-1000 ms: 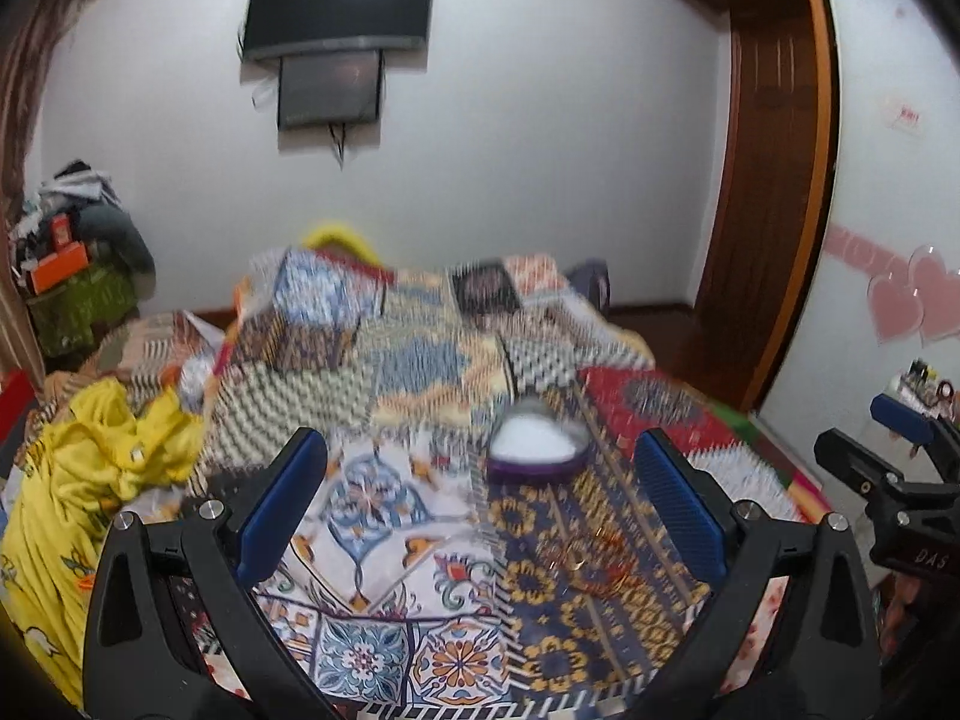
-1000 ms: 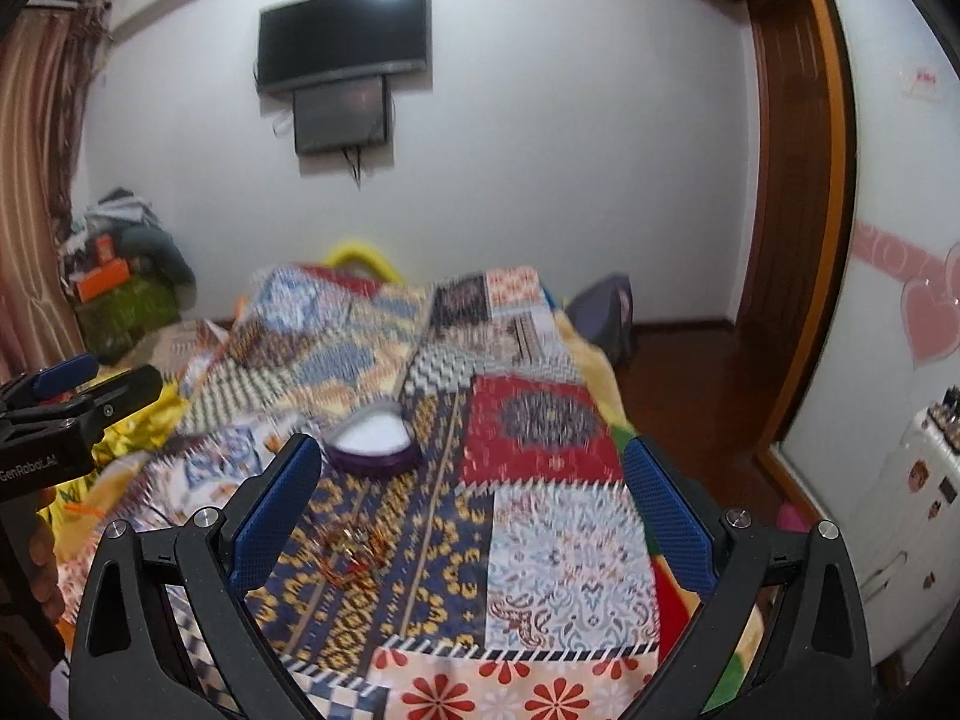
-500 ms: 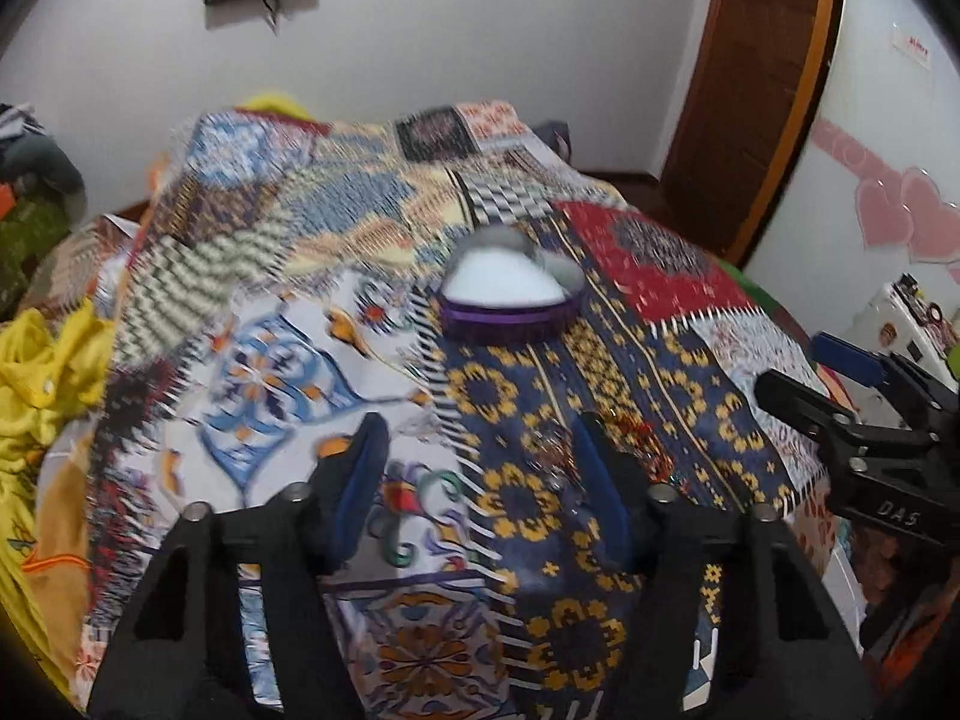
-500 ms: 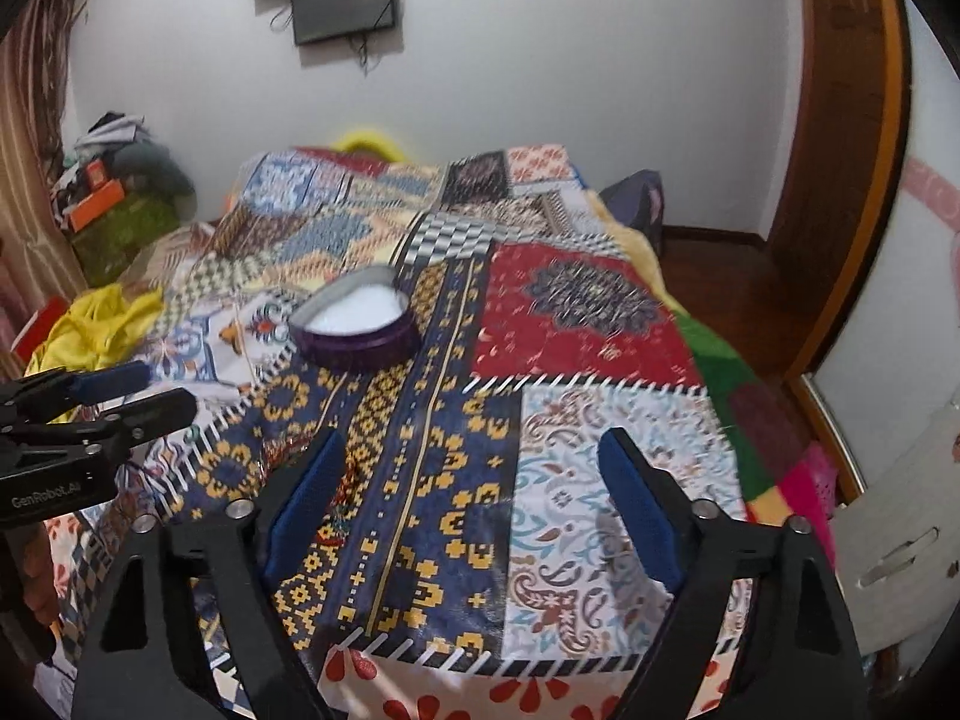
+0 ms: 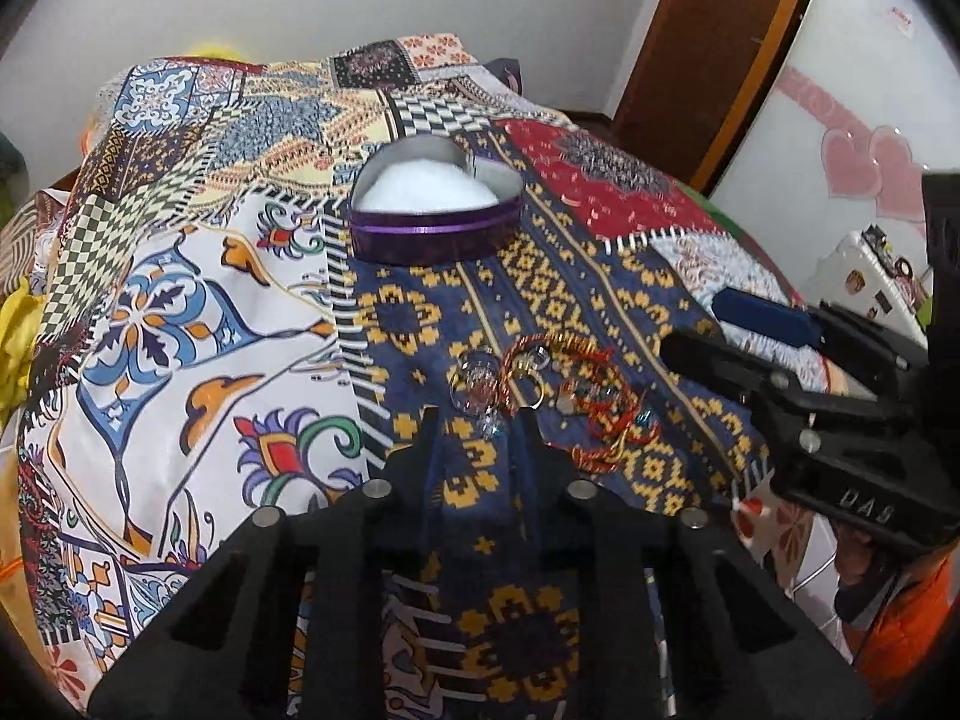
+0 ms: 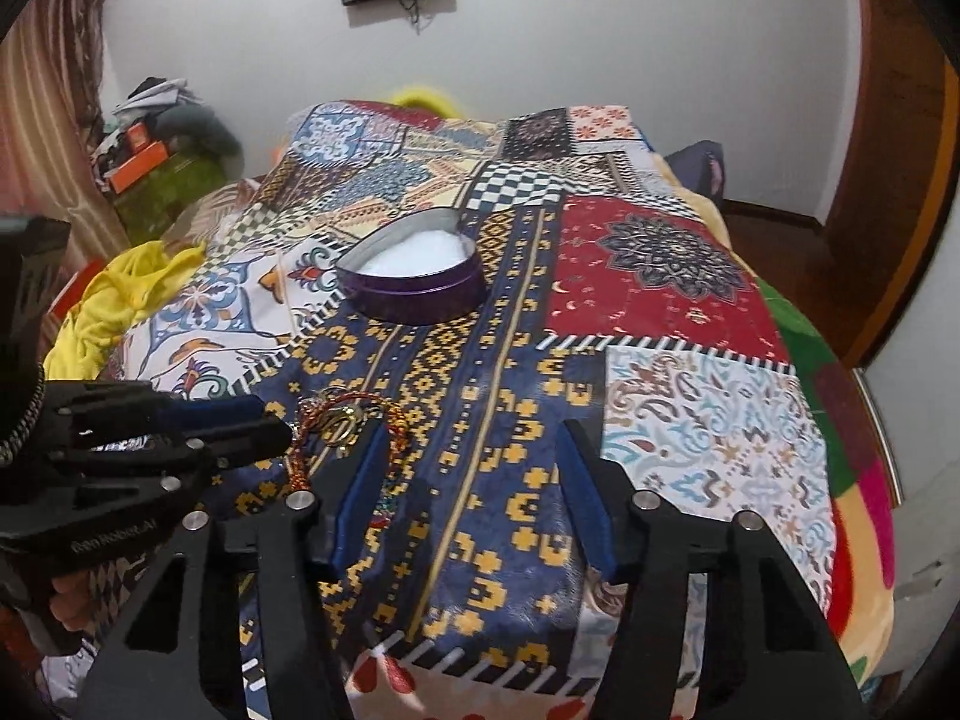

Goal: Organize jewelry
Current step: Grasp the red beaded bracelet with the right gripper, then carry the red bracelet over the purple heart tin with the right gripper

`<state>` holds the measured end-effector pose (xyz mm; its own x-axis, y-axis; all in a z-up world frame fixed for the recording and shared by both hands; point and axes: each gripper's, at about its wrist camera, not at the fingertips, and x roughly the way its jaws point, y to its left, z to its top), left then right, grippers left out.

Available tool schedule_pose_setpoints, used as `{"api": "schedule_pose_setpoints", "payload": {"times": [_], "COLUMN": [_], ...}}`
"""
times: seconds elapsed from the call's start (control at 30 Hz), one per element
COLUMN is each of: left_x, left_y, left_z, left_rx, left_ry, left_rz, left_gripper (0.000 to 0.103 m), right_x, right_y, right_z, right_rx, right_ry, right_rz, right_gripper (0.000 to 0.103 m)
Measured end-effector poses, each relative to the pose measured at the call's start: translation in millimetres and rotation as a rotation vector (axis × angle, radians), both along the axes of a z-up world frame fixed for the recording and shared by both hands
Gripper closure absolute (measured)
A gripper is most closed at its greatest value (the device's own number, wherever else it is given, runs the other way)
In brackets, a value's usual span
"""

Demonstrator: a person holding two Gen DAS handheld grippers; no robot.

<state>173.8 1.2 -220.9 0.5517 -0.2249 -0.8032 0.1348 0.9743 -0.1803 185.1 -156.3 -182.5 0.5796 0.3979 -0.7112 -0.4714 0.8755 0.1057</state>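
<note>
A pile of jewelry, with red and gold bangles, rings and a clear piece, lies on the patterned bedspread. It also shows in the right wrist view. A purple heart-shaped box with white lining sits open farther back, also in the right wrist view. My left gripper is low over the near edge of the pile, its jaws narrowed around the clear piece but still apart. My right gripper is open just right of the pile, empty.
The bedspread covers a bed with a yellow cloth at its left side. A wooden door and a white cabinet with pink hearts stand to the right. Clutter is piled at the far left wall.
Both grippers have dropped and moved forward to the jewelry pile. The left jaws have narrowed a lot. The right jaws have narrowed somewhat.
</note>
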Motion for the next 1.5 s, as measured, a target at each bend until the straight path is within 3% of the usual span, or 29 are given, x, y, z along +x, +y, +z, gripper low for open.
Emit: {"api": "schedule_pose_setpoints", "payload": {"times": [0.23, 0.47, 0.7, 0.9, 1.13, 1.27, 1.5], "left_x": [-3, 2, 5, 7, 11, 12, 6], "left_y": [-1, 0, -1, 0, -5, -7, -7], "left_z": [-2, -5, -9, -10, -12, -13, -6], "left_rx": [0.023, 0.022, 0.019, -0.004, 0.030, 0.049, 0.048], "left_ry": [0.002, 0.002, -0.004, 0.000, -0.009, -0.014, -0.023], "left_rz": [-0.029, -0.041, -0.056, -0.057, -0.042, -0.033, -0.021], "left_gripper": [0.084, 0.084, 0.085, 0.085, 0.087, 0.094, 0.095], "right_x": [15, 24, 27, 23, 20, 15, 11], "right_y": [17, 31, 40, 37, 26, 18, 4], "right_z": [-10, -22, -29, -23, 0, 14, 30], "right_rx": [0.000, -0.024, -0.086, -0.070, -0.008, 0.016, 0.026], "right_ry": [0.047, 0.097, 0.079, 0.062, 0.020, -0.011, -0.046], "right_rz": [0.083, 0.176, 0.232, 0.229, 0.185, 0.150, 0.090], "right_gripper": [0.070, 0.075, 0.094, 0.097, 0.097, 0.097, 0.097]}}
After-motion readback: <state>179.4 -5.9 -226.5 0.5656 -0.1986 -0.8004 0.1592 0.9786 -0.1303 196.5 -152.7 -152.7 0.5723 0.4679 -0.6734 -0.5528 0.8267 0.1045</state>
